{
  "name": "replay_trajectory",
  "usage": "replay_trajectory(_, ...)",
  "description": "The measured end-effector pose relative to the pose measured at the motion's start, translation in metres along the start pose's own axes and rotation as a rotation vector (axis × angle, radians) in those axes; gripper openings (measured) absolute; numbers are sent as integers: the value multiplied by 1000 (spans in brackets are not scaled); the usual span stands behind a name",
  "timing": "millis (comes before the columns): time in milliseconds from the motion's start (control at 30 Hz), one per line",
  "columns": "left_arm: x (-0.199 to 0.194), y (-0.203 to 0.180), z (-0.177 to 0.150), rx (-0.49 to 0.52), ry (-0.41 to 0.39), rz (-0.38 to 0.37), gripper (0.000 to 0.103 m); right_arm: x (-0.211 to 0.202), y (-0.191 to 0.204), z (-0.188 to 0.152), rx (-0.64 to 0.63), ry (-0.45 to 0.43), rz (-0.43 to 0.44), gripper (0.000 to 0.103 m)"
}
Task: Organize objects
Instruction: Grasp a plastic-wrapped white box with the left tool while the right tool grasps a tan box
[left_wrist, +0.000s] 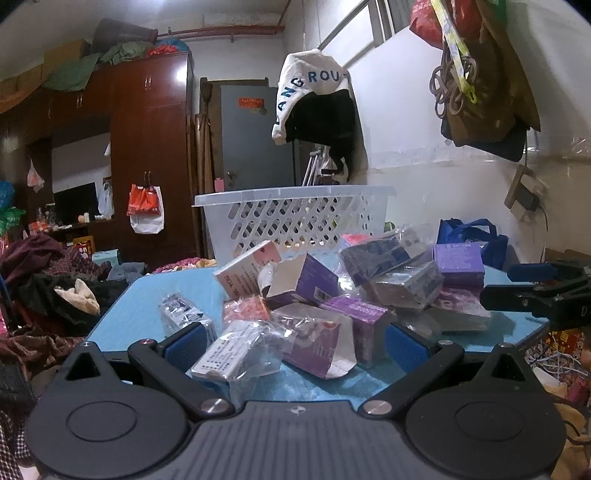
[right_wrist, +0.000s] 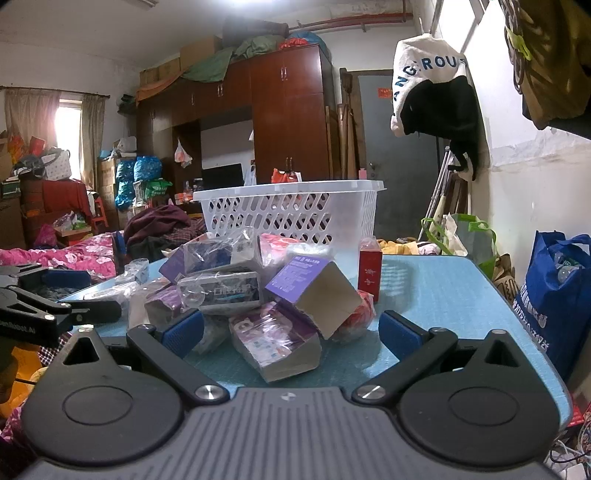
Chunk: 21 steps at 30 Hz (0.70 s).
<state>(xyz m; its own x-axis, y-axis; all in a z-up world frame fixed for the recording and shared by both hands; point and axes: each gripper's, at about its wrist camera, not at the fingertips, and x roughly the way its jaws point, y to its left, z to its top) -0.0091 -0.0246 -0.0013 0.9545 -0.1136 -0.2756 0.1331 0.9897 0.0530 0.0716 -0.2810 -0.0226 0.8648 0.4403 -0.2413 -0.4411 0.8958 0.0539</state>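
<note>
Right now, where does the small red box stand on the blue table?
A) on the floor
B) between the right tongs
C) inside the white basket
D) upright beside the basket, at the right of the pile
D: in the right wrist view the red box stands upright on the blue table, next to the white basket.

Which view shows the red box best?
The right wrist view: the red box stands upright and unobstructed on the table, just right of the basket and behind the pile. In the left wrist view I cannot pick it out; the pile and basket fill that area.
</note>
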Motion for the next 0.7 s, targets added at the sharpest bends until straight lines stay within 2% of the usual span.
replay_trajectory(267,3,10,-1,25,17,-4,103,1,-1,0,-10,1,-14,103)
replay_trajectory(433,2,31,-4,-5,13,-2,103,2,-4,2,-11,-5,-23,103)
replay_trajectory(700,14,55,-11,-38,51,-37,99,15,-13,7,-18,-4,-37,93)
